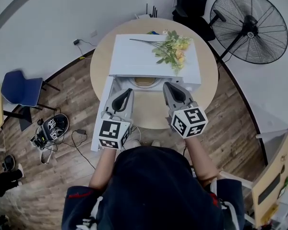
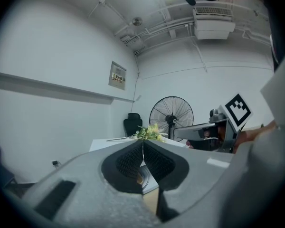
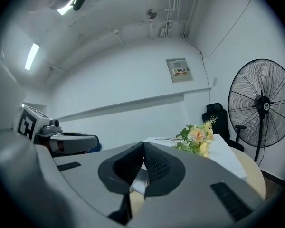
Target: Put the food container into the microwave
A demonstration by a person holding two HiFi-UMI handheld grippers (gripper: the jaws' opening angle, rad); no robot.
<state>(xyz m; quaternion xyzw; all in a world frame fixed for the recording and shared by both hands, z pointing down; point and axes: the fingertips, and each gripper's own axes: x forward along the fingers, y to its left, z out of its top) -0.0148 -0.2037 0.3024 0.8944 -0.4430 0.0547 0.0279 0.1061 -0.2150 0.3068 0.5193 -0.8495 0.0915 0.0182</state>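
Observation:
The white microwave (image 1: 134, 56) stands on a round wooden table (image 1: 151, 111) with its door (image 1: 100, 114) swung open to the left. Inside its cavity sits the food container (image 1: 145, 82), round with a brownish filling, only partly visible under the top edge. My left gripper (image 1: 129, 91) hangs in front of the opening's left part, shut with nothing in it; its pads (image 2: 133, 160) meet. My right gripper (image 1: 167, 85) hangs in front of the right part, also shut and empty, its pads (image 3: 154, 165) pressed together.
A bunch of yellow flowers (image 1: 172, 49) lies on the microwave's top. A large black standing fan (image 1: 252, 27) is at the far right, a black office chair (image 1: 192, 4) behind the table, a blue chair (image 1: 20, 89) and cables on the floor at left.

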